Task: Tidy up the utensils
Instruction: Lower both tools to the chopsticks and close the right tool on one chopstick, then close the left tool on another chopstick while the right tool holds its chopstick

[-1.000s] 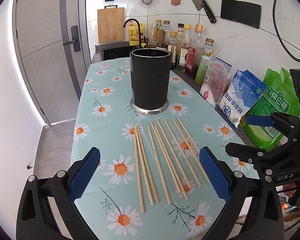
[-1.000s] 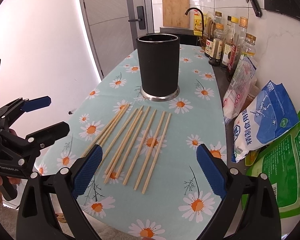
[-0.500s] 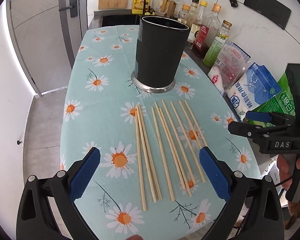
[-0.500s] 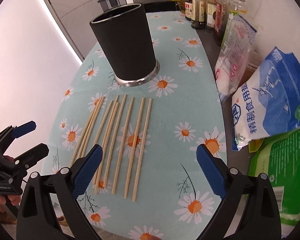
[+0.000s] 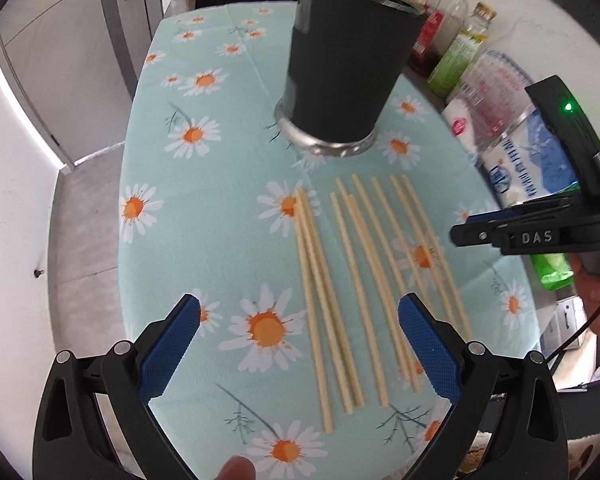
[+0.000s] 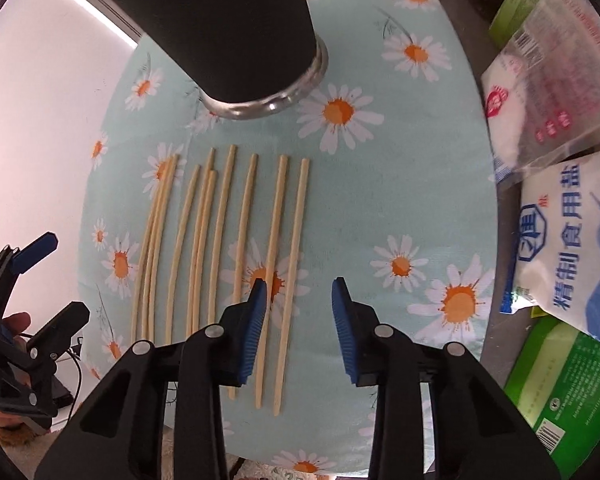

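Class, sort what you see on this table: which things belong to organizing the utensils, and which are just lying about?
Job: chopsticks, black holder, left gripper, right gripper.
Lying about: salt bag, green bag, bottles.

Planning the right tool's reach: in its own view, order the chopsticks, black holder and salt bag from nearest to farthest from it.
1. Chopsticks: the rightmost lies between the right tool's fingers.
2. Salt bag: off to the right.
3. Black holder: straight ahead, past the chopsticks.

left gripper (image 5: 299, 344) jaws wide; right gripper (image 6: 299, 300) jaws narrower, both empty.
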`<state>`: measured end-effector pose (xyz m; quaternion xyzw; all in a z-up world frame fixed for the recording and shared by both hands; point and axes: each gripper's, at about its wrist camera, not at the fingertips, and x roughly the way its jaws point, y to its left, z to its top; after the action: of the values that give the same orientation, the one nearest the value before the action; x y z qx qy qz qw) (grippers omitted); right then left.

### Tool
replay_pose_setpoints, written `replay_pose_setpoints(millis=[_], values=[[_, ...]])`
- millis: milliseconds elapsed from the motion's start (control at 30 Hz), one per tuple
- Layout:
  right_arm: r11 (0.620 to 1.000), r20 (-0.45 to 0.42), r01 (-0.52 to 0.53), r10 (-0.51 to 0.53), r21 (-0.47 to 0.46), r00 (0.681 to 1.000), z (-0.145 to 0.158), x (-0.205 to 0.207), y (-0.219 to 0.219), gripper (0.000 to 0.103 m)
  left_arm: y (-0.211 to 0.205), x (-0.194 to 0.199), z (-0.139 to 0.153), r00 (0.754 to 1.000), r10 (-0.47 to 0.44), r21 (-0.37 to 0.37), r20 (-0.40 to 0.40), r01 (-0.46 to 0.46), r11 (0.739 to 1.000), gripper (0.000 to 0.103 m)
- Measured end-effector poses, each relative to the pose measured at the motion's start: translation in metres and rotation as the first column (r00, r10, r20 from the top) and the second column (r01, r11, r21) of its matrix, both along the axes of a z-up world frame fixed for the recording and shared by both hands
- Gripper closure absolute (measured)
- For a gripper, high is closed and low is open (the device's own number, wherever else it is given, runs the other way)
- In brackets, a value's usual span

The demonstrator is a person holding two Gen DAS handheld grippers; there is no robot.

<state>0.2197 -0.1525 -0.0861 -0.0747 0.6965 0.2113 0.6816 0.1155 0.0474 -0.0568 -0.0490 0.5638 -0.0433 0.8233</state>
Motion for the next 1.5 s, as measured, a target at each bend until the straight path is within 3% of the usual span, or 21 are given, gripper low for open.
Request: replay_pose_setpoints(millis=[333,433,533,767,867,1067,1200,1333,1500], values=[[0.995,-0.051,-0.004,-0.001,-0.1,0.999,-0.011,0.009,0.021,0.084,0.02,0.02,-0.024,0.99,-0.009,-0.071,-0.143,-0.002,0.998,0.006],[0.991,-0.052,-0.011,0.004,-0.13,0.999,-0.012,0.012,0.03,0.088,0.02,0.023,-0.026,0.988,-0.019,-0.086,-0.153,0.006,0.996,0.006],[0.989,-0.063,-0.026,0.017,-0.143,0.998,-0.013,0.012,0.04,0.088,0.023,0.025,-0.029,0.986,0.002,-0.039,-0.165,-0.009,0.999,0.006],[0.983,-0.067,-0.027,0.015,-0.179,0.998,-0.026,0.017,0.058,0.09,0.029,0.022,-0.036,0.981,-0.032,-0.128,-0.19,0.008,0.992,0.007],[0.982,-0.061,-0.032,0.021,-0.187,0.998,-0.03,0.014,0.055,0.097,0.027,0.02,-0.036,0.98,-0.043,-0.15,-0.193,0.014,0.989,0.008],[0.977,-0.04,-0.043,0.036,-0.209,0.999,-0.033,0.013,0.049,0.097,0.017,0.018,-0.043,0.971,-0.088,-0.191,-0.221,0.045,0.981,0.009],[0.985,-0.071,-0.027,0.015,-0.173,0.997,-0.033,0.014,0.047,0.097,0.014,0.021,-0.046,0.968,-0.084,-0.198,-0.236,0.037,0.98,0.027],[0.992,-0.067,-0.011,0.003,-0.124,0.998,-0.021,0.016,0.038,0.097,0.018,0.028,-0.048,0.961,-0.052,-0.169,-0.271,0.005,0.986,0.052],[0.998,-0.076,-0.024,0.019,-0.063,0.997,-0.014,0.017,0.026,0.097,0.014,0.035,-0.053,0.95,-0.049,-0.187,-0.309,-0.01,0.982,0.068]])
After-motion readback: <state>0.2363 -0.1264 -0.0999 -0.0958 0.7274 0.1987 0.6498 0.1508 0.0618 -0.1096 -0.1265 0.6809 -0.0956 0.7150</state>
